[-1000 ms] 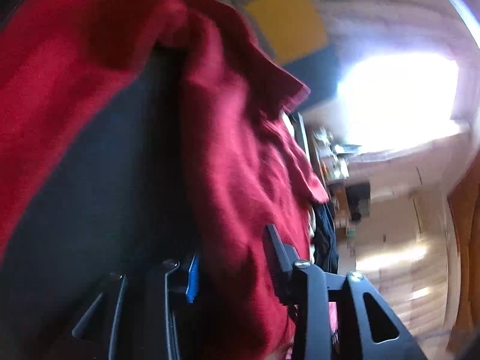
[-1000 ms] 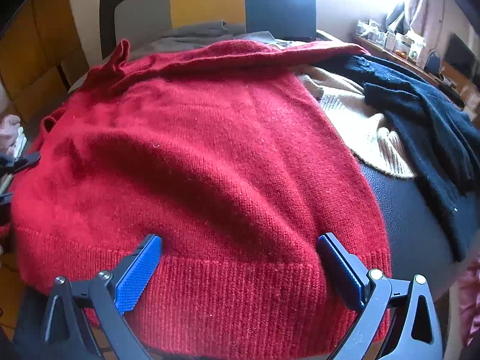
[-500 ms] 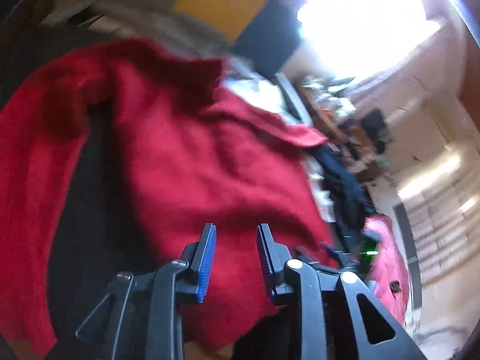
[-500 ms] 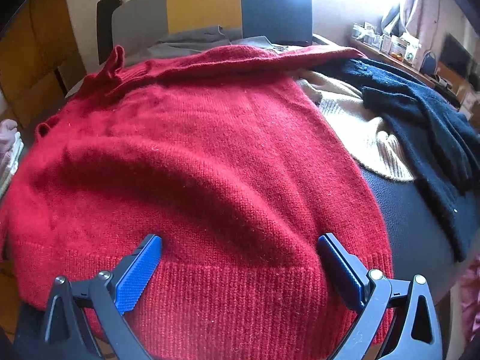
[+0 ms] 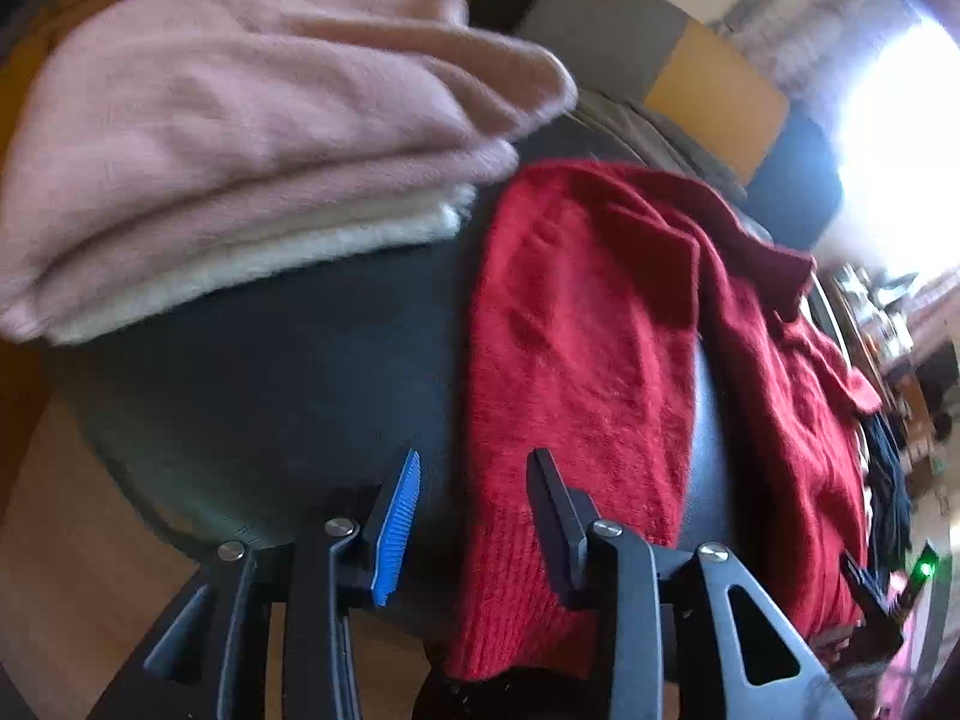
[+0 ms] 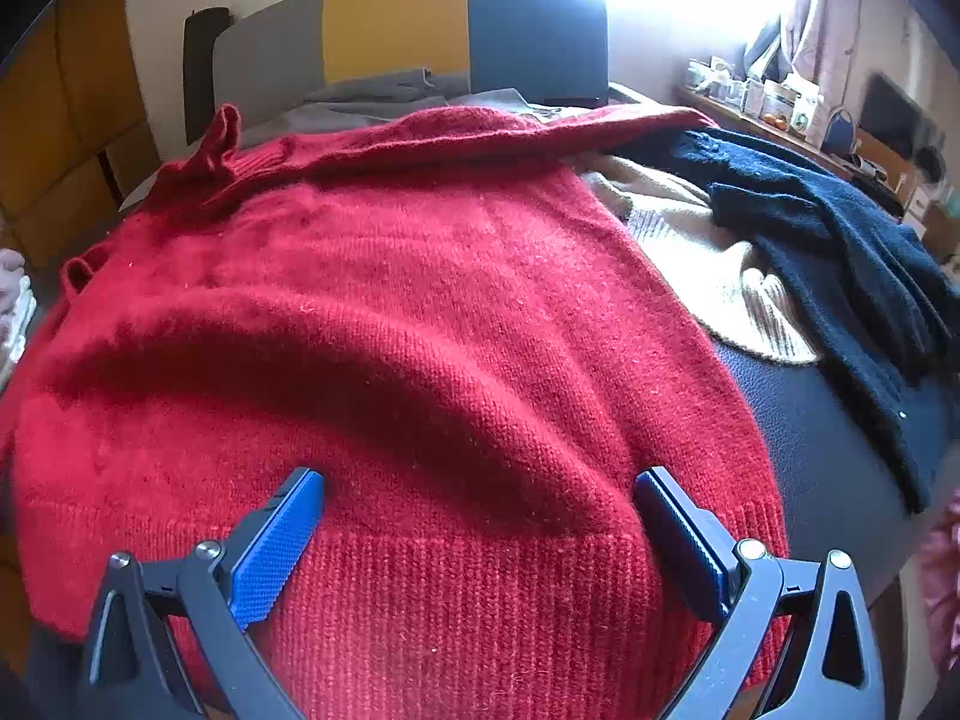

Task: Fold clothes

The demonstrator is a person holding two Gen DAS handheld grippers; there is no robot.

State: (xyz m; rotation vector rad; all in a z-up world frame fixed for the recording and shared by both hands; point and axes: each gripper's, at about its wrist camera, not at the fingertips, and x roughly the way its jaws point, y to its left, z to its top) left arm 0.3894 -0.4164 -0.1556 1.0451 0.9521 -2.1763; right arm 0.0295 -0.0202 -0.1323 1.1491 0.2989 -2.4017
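1. The red sweater (image 6: 384,360) is seen spread flat, hem nearest, on the dark surface (image 6: 822,420), probably so that sleeves and sides can be folded inward.
2. The right tool (image 6: 474,540) is held wide apart over the ribbed hem, gripping nothing; it appears placed to pin or take the hem.
3. The left tool (image 5: 474,516) is held partly apart, with the red sleeve (image 5: 558,390) lying between its fingers near the cuff but not pinched; a grasp of the sleeve is judged to be the step in hand.
4. Only in the left wrist view is a folded stack (image 5: 240,150) of pink and white garments shown whole, set apart from the sweater, presumably as finished work.
5. Only in the right wrist view are a cream sweater (image 6: 708,276) and a navy garment (image 6: 840,252) shown clearly, lying unfolded beside the red one.
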